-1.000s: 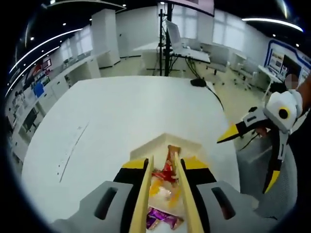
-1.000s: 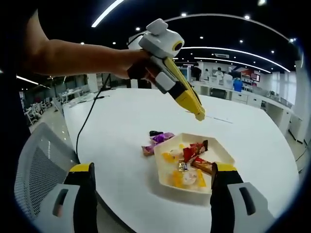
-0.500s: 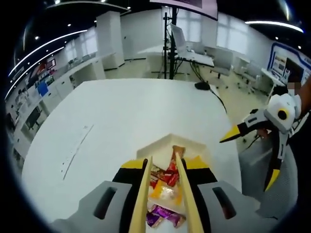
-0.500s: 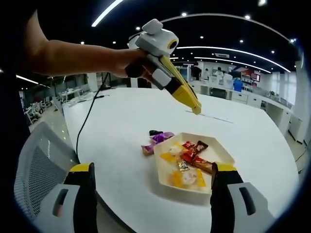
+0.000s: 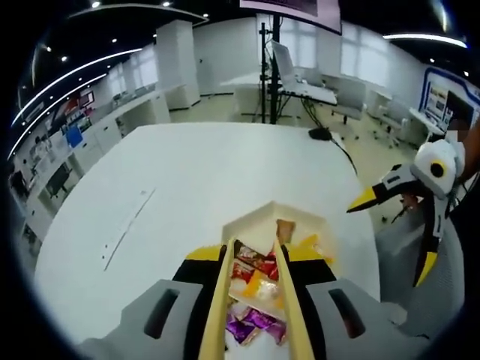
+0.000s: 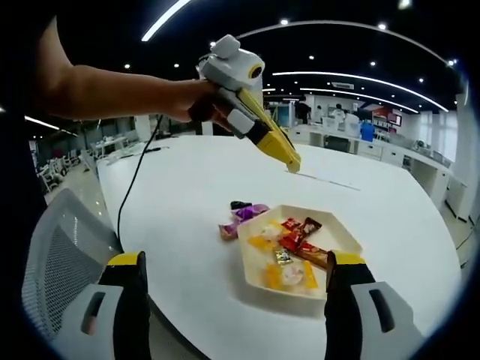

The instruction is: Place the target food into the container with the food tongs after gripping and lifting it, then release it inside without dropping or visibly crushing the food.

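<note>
Your left gripper (image 6: 289, 161) has lifted up and away since a second ago, its tongs (image 5: 255, 300) nearly together and empty. Wrapped candies (image 6: 289, 247) lie in the white tray (image 6: 341, 232), whose long axis runs diagonally across the round white table (image 6: 187, 195); purple ones (image 6: 247, 212) sit just beside it. Your right gripper (image 6: 232, 300) hangs spread wide, with office desks behind.

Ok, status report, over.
Left gripper holds tongs above the tray, nothing between them. Right gripper open, empty. Snacks in tray; purple ones beside it on the table.
</note>
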Demonstrator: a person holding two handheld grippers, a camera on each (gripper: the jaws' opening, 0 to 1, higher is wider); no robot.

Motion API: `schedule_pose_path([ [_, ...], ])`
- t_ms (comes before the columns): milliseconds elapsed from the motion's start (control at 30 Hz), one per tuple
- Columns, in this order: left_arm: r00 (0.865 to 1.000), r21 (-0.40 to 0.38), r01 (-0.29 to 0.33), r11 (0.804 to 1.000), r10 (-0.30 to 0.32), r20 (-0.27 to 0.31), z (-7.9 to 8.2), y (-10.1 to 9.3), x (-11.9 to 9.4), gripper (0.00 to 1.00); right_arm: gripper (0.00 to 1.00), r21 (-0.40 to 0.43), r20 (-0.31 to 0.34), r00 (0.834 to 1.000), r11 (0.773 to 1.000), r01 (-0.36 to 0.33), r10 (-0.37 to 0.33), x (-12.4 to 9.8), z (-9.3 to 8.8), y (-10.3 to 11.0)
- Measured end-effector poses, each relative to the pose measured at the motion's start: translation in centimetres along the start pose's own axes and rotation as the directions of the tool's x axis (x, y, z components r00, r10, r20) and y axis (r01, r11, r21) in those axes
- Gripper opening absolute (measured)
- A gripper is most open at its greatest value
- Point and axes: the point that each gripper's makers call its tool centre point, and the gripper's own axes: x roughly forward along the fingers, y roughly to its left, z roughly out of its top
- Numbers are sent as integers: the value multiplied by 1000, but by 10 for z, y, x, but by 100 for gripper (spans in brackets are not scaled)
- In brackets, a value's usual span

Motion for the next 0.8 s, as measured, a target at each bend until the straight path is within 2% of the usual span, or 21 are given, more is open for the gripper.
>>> schedule_pose_path([
  [433,997,-26,-79,997,79,-12,-33,19,-16,26,98,4,0,1000,1000,0,0,0,0,0],
  [633,992,-35,-122,992,121,-29,-57,32,-27,26,98,5,-3,1000,1000,-1,1,0,-1,0],
  [800,991,-42,-127,991,125,-50,-76,35,-35,26,98,-1,-8,1000,1000,-3,3,1,-1,1],
])
